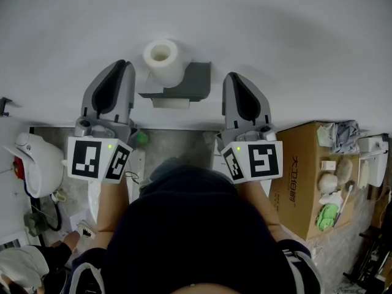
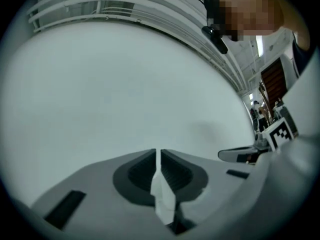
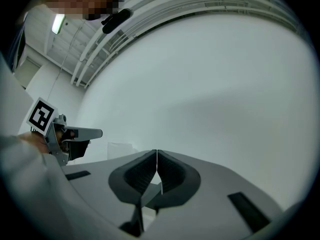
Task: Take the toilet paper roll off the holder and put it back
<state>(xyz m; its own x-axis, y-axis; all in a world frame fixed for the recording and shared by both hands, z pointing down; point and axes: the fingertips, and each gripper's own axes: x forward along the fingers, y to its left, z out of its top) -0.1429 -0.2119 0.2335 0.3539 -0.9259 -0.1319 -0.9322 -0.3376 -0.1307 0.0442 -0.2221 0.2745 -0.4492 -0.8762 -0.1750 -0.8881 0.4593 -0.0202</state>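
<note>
The white toilet paper roll (image 1: 162,59) shows its hollow core to the head view and sits at the left end of the dark grey wall holder (image 1: 193,81). A white strip (image 1: 171,103) shows under the holder's front. My left gripper (image 1: 125,64) points at the wall just left of the roll, apart from it, jaws together. My right gripper (image 1: 231,77) points at the wall just right of the holder, also shut. In the left gripper view the jaws (image 2: 159,152) meet before bare wall. The right gripper view shows its jaws (image 3: 156,151) closed with nothing held.
An open cardboard box (image 1: 306,182) with cloths and small items stands on the floor at the right. A white round appliance (image 1: 37,164) sits at the left. The pale wall (image 1: 294,35) fills the space ahead.
</note>
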